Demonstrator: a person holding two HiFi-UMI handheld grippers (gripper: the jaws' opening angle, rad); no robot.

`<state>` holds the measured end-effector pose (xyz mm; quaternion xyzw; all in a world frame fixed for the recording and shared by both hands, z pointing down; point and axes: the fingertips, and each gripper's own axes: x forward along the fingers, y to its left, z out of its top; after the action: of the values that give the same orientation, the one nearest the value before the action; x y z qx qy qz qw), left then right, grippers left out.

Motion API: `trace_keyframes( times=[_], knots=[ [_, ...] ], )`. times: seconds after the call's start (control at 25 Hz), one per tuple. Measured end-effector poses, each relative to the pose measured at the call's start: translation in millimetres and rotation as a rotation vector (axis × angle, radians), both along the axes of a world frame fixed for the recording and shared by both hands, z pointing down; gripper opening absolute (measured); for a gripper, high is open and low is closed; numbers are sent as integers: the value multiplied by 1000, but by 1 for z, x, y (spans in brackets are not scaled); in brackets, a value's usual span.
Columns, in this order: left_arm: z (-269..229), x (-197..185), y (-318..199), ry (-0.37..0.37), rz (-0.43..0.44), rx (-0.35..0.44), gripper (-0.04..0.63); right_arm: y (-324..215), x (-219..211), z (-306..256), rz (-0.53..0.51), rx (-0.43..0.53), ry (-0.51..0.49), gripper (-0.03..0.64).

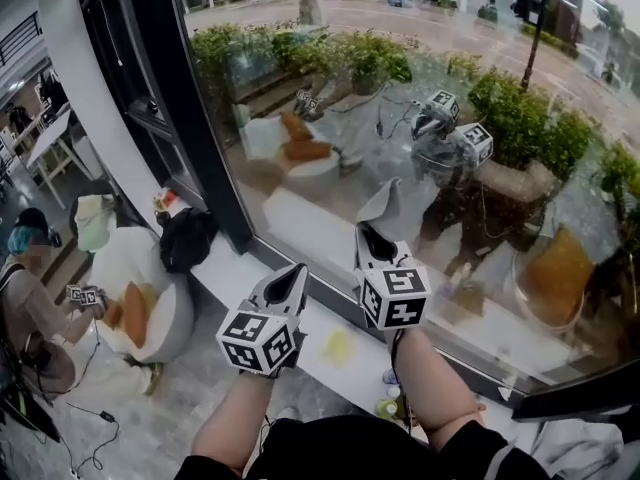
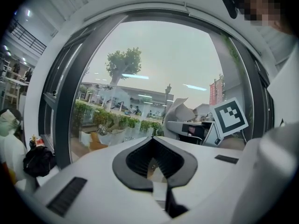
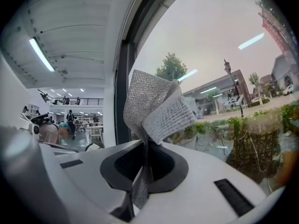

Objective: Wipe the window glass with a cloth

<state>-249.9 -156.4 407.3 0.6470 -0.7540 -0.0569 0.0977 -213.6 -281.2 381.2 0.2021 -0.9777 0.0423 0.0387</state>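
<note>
**Fingers of the right gripper [image 1: 374, 232] pinch the cloth [image 1: 385, 206] at the window glass [image 1: 430, 98]**

Head view: both grippers are held over the white sill [image 1: 240, 268], pointing at the pane. The right one is raised nearer the glass, and the grey-white cloth stands up out of its tips, close to the pane. Whether the cloth touches the glass cannot be made out. The left gripper [image 1: 295, 276] sits lower and to the left, just beside the right one. A black bag [image 1: 185, 238] rests further left along the sill.

Left gripper view: its two fingers meet at the tips with nothing between them. To the right, the other gripper's marker cube [image 2: 230, 117] shows, with the cloth rising beside it in front of the glass.

Right gripper view: the fingers are pressed together on a lower strip of the cloth. Above them the cloth fans out folded, a fine mesh side to the left and a coarser white weave to the right.
</note>
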Motion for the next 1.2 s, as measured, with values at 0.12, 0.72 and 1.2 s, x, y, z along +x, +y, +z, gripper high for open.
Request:
trace_keyframes(
  times=[0.12,0.72,1.2],
  knots=[
    [-2,5,-2,1,0,13,8,6,9,-4,-6,11,-8,38],
    [-9,-30,-56,-9,238,25,8,-16,-25,-46,148,87,-47,38],
    [-26,-69,-90,-6,385,61,8,-40,-59,-69,281,111,-37,40]
  ],
)
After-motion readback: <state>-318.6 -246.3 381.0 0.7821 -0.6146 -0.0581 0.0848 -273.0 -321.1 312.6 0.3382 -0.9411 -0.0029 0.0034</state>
